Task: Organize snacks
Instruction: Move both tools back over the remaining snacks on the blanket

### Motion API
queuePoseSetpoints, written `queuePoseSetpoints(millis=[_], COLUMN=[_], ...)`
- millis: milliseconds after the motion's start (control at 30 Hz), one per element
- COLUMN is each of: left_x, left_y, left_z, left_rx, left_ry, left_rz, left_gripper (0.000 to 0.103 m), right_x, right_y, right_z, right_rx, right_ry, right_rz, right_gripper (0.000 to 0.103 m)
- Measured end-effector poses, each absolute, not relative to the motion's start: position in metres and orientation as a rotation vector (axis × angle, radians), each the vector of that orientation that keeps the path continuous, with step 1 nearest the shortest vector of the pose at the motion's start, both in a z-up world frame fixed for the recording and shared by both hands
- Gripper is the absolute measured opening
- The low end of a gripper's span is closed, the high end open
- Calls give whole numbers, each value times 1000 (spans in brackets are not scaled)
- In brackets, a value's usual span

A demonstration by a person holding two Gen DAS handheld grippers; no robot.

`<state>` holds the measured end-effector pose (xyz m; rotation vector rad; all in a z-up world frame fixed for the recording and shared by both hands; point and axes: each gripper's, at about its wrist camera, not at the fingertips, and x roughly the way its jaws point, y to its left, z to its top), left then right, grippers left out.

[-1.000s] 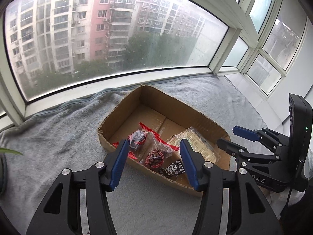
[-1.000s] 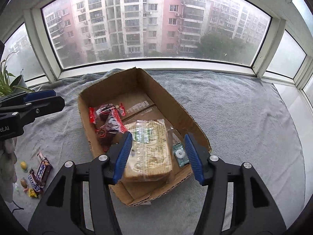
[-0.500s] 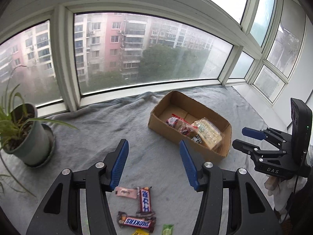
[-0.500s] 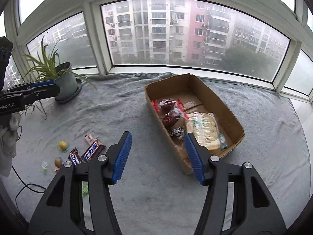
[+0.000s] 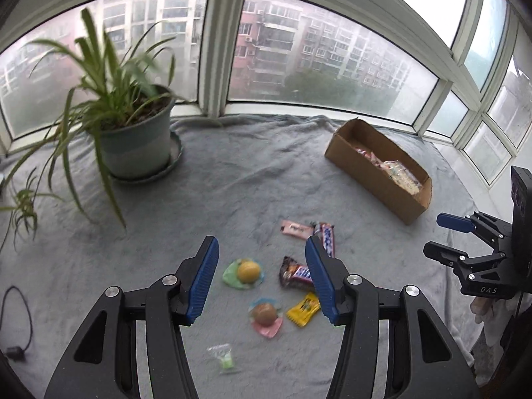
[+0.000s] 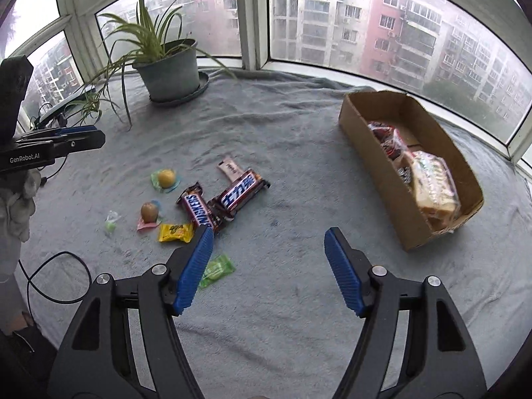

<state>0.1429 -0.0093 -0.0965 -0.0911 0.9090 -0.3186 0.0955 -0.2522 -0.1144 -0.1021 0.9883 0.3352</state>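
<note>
A cardboard box (image 6: 372, 158) with bagged snacks (image 6: 434, 184) lies at the right; it also shows in the left wrist view (image 5: 369, 179). Loose snacks lie on the grey blanket: two Snickers bars (image 6: 241, 191) (image 6: 198, 209), a pink packet (image 6: 229, 168), a yellow candy (image 6: 174, 232), a green candy (image 6: 216, 271) and two round jellies (image 6: 165, 178) (image 6: 149, 212). My left gripper (image 5: 262, 276) is open and empty above a yellow jelly (image 5: 247, 271) and a Snickers bar (image 5: 296, 274). My right gripper (image 6: 267, 269) is open and empty, to the right of the snacks.
A potted spider plant (image 5: 133, 139) in a saucer stands at the back left by the windows. A black cable (image 6: 56, 279) lies at the left edge of the blanket (image 6: 299, 133). Bare blanket lies between the snacks and the box.
Both grippers have pulled back and swung left from over the box to the loose snacks. The plant has come into view. Both stay open and empty.
</note>
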Motion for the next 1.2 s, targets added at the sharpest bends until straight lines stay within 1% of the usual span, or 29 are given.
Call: queuePoseSetpoints(millis=[200,367,700,1000,1033,1100,1200], left_x=[117,93,76,75,75,76,77], left_y=[24,31,26,21,20,19,16], left_z=[-141,-169,-193,-204,-206,-207,-207], left_rx=[-154,-183,-210,-185,-182,-168,-148], left_ry=[999,1053,1077,1090,1093,1089,1083], left_rz=[-230,-211,-207,-203,-202,-198,-196], left_gripper=[53,53,53,49,48,46,42], right_x=[88,86,87,94,94,95,95], right_y=[-235,-230,-219,-211,-209,-206,-203], right_z=[-159,-176,-191,-200,-201,-200,-200], right_rx=[-103,-51,-37,-32,-37,-60,-91], right_ry=[1077,1119,1152,1162,1160,1152,1147], right_rz=[329,328,330,278,272,257,251], right_gripper=[72,72,72,72,71,62,59])
